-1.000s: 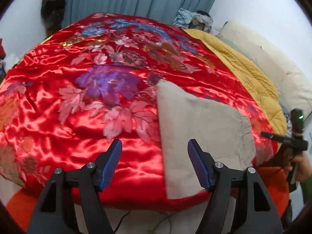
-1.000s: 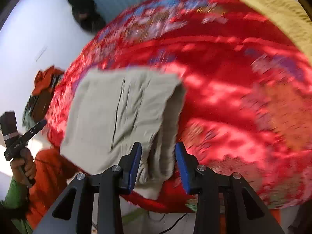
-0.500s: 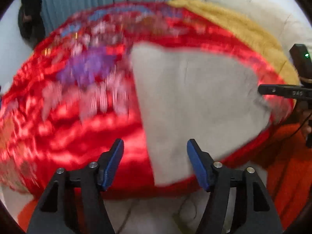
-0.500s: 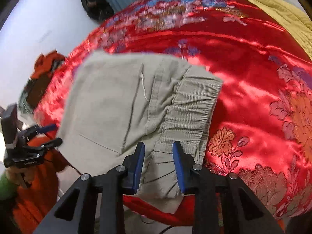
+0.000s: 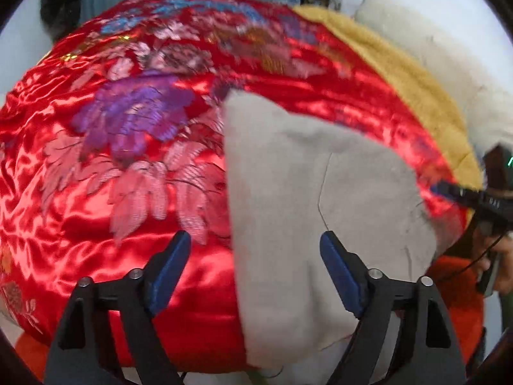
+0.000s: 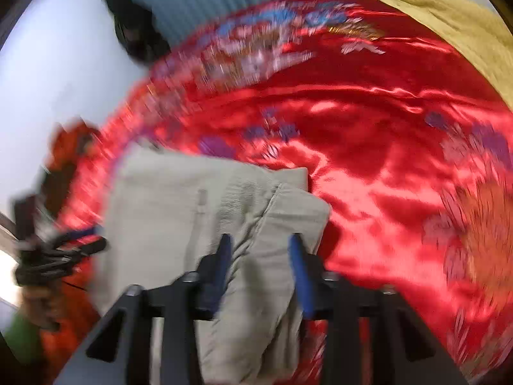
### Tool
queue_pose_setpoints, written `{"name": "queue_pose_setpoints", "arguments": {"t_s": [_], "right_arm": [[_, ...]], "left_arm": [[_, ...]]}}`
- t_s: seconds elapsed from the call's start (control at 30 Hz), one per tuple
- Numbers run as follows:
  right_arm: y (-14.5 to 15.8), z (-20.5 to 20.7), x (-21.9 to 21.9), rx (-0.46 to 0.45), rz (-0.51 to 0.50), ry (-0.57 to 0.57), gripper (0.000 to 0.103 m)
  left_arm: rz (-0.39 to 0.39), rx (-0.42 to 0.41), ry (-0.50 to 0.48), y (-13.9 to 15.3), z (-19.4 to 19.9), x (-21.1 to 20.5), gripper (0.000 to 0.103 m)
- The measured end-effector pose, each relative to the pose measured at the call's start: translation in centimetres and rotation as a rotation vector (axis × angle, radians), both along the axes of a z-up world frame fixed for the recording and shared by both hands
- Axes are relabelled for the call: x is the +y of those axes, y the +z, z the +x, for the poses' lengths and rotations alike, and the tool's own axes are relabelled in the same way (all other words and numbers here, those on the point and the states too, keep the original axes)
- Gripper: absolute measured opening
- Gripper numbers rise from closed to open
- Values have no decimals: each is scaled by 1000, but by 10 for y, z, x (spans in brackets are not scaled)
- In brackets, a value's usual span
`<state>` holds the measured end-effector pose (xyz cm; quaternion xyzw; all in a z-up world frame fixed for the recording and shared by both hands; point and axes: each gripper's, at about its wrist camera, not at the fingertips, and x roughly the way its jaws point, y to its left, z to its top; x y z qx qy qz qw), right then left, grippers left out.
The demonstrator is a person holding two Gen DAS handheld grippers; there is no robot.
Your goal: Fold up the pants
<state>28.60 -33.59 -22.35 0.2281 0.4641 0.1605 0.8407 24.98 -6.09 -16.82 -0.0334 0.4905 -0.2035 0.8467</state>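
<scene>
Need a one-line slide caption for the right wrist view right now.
Right gripper opening over the folded beige corduroy pants lying at the edge of the red floral satin bedspread.

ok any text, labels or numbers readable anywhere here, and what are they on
Nothing reads clearly.
Small pale marks on the black body of the right gripper, seen at the right edge of the left wrist view: too small and blurred to read.
Khaki pants: no label or tag visible.
Red floral bedspread: embroidered flowers only, no writing.
Right wrist view: motion-blurred, no text visible.
</scene>
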Motion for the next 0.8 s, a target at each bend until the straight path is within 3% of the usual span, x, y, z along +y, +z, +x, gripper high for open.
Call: {"name": "queue_pose_setpoints", "arguments": {"t_s": [0.17, 0.3, 0.4, 0.43, 0.5, 0.6, 0.63, 0.8], "right_arm": [[-45, -13, -23, 185, 247, 5, 61], [-71, -8, -13, 246, 221, 42, 61], [-84, 5, -3, 270, 350, 92, 63], [-86, 8, 1, 277, 357, 103, 67], [-89, 12, 6, 285, 346, 117, 67], [-82, 13, 19, 281, 212, 153, 46], [-71, 9, 26, 251, 159, 183, 39], [-5, -11, 63, 100, -38, 296, 32]], "left_arm": [[-92, 127, -3, -27, 17, 18, 83], [-166, 219, -49, -44, 24, 3, 83], [-171, 244, -102, -50, 22, -16, 81], [-176, 248, -113, -50, 22, -19, 75], [-162, 257, -103, -51, 23, -26, 69], [-145, 245, -71, -40, 20, -24, 29], [-149, 232, -69, -31, 16, -23, 22], [-93, 108, -119, 29, -6, -28, 17]]}}
